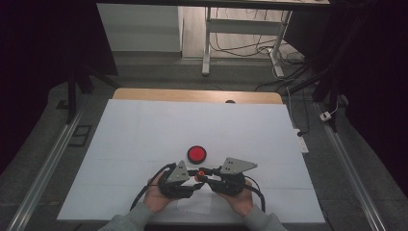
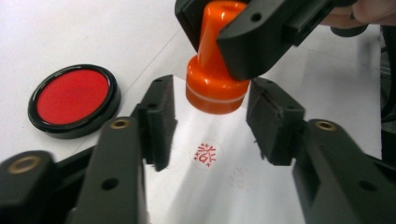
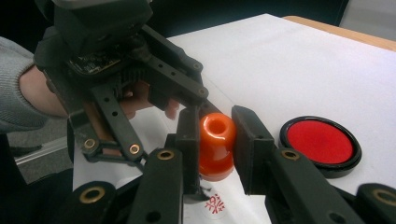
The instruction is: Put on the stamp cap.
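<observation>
Left gripper view: orange stamp held clear above a fresh red imprint on the paper slip.

The stamp is gripped by its handle in the right gripper, jaws clamped firmly on it, so that the base is kept off the wet mark. The left gripper is seen partly open, its pads either side of the stamp base and not pressing on it; nothing is held. The work is located near the desk's near edge, about its middle. The red ink pad is left open just beyond, within easy reach for re-inking.
</observation>
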Action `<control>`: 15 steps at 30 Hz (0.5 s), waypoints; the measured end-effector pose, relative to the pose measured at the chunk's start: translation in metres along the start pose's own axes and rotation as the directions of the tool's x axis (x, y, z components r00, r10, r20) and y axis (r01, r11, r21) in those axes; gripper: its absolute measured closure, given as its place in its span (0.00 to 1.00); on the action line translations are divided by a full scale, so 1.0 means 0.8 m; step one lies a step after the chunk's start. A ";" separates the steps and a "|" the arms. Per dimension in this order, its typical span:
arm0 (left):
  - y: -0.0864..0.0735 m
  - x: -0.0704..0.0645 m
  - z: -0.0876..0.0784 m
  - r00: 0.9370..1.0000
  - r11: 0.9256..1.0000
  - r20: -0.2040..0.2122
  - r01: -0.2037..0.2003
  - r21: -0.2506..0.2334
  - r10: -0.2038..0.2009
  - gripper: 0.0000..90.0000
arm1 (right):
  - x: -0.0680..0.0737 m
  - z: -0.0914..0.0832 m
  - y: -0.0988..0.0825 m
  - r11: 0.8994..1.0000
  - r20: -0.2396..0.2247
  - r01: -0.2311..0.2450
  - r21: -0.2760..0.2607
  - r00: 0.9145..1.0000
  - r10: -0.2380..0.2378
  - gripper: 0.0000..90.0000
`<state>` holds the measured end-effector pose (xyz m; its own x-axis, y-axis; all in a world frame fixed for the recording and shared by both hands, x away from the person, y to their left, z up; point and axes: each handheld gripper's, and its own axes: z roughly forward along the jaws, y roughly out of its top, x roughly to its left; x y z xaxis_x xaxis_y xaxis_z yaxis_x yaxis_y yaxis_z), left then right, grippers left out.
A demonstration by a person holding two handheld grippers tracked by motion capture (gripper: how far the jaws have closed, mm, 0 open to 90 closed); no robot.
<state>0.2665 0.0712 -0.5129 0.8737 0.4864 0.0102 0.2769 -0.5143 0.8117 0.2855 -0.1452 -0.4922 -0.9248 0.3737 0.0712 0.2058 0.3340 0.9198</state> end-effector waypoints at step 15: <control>-0.016 0.005 -0.021 0.999 0.997 -0.012 0.046 0.054 -0.045 0.34 | -0.008 -0.007 0.001 1.000 0.029 -0.004 -0.008 1.000 0.004 0.80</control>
<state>0.2599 0.0913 -0.5133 0.8554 0.5176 -0.0194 0.3378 -0.5291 0.7784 0.2896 -0.1524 -0.4894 -0.9144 0.3998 0.0641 0.2071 0.3256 0.9226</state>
